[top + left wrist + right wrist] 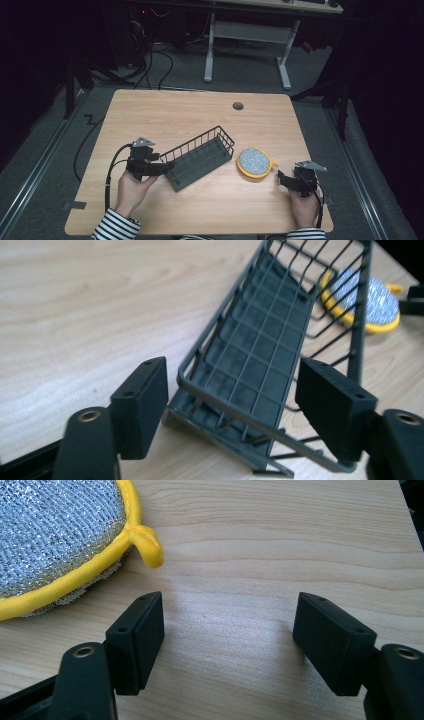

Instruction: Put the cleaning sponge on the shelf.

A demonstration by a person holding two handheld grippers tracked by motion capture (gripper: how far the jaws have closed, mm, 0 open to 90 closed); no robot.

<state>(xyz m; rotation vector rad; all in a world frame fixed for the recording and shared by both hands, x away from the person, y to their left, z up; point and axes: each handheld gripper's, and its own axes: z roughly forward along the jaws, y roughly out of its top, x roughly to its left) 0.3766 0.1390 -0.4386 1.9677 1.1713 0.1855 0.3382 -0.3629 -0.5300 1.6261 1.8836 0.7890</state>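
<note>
Left gripper (167,167) sat released, jaws spread around the wire basket (200,157) end; right gripper (281,178) gaped empty beside the scrubber (255,162). Next, probably grabbing that scrubber.

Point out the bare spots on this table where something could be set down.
The widest bare stretch is the far half of the table, behind the wire basket and round the cable hole. The near edge between the two hands is bare too. It is crowded mid-table: the basket, the yellow-rimmed scouring pad, and the left gripper at the basket's end.
</note>
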